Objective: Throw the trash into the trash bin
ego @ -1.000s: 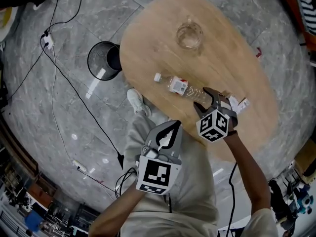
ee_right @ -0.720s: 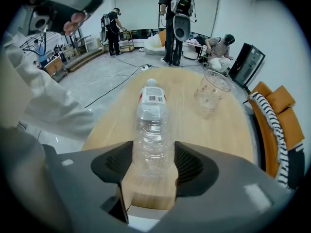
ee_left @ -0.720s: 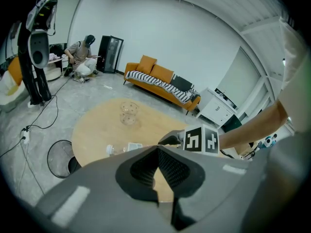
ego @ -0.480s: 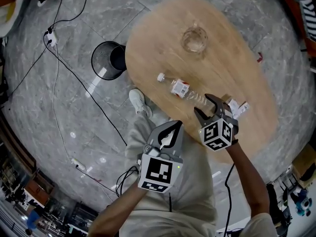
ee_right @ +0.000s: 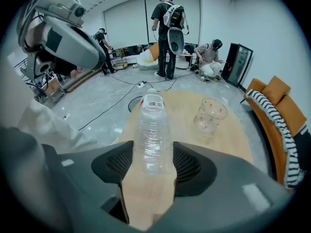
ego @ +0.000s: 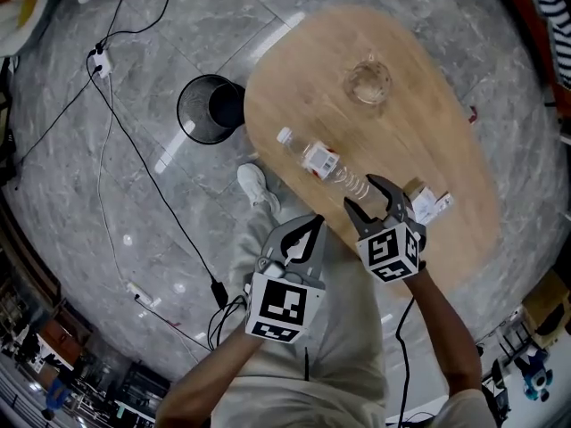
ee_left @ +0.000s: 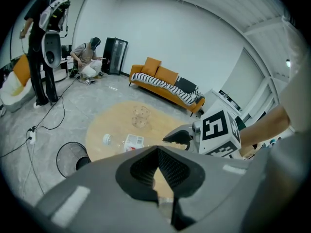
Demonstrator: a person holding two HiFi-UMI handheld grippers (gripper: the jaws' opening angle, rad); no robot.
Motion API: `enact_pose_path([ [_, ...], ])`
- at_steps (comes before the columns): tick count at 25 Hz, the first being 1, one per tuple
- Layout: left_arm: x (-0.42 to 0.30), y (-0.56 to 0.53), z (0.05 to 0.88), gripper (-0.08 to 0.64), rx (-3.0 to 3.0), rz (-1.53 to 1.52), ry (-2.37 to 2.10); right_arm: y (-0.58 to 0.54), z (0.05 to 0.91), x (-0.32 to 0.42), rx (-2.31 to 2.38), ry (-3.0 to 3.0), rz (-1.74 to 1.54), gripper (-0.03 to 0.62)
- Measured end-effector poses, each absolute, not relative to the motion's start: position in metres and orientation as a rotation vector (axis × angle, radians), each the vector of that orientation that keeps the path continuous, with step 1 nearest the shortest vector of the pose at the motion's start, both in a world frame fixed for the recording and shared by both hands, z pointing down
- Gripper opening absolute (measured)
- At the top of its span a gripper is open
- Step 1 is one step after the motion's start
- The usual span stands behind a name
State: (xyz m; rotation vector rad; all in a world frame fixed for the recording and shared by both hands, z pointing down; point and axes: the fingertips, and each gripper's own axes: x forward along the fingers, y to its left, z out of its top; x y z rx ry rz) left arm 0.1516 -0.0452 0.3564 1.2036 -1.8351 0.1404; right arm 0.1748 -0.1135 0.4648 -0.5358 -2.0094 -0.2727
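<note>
A clear plastic bottle (ego: 323,160) with a white cap and a red-and-white label sticks out over the near left part of the wooden table (ego: 428,114). My right gripper (ego: 362,194) is shut on its base end. In the right gripper view the bottle (ee_right: 153,125) fills the space between both pads, cap pointing away. The black mesh trash bin (ego: 210,108) stands on the floor just left of the table. My left gripper (ego: 314,224) hangs over my lap near the table edge, shut with nothing in it, and looks toward the table (ee_left: 104,125) and bin (ee_left: 68,159).
A clear plastic cup (ego: 368,80) lies at the table's far end. Small white scraps (ego: 430,203) lie right of my right gripper. A shoe (ego: 257,185) and cables (ego: 107,150) are on the floor by the bin. Several people and an orange sofa (ee_left: 165,84) are farther off.
My right gripper has risen with the bottle in it, and the bottle has shifted toward the table's left edge. The left gripper has edged slightly toward the table.
</note>
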Motion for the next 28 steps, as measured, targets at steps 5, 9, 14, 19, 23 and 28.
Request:
enact_pose_path([
  [5,0.135,-0.029,0.356,0.000,1.173,0.125,-1.857,-0.092,0.460,0.156,-0.560,-2.011,-0.243,0.285],
  [9,0.122,-0.010,0.356,0.000,1.124,0.100,-1.886,-0.068,0.454,0.141,-0.588,-2.000,-0.205,0.285],
  [14,0.097,0.027,0.364,0.000,1.064,0.077,-1.915,-0.027,0.454,0.116,-0.576,-1.979,-0.136,0.287],
  [19,0.070,0.065,0.377,0.000,0.983,0.084,-1.967,0.013,0.454,0.091,-0.603,-1.968,-0.133,0.287],
  [23,0.052,0.096,0.390,0.000,0.920,0.074,-1.991,0.042,0.462,0.073,-0.611,-1.949,-0.125,0.287],
  [28,0.029,0.123,0.406,0.000,0.871,0.058,-2.022,0.072,0.477,0.046,-0.603,-1.928,-0.093,0.290],
])
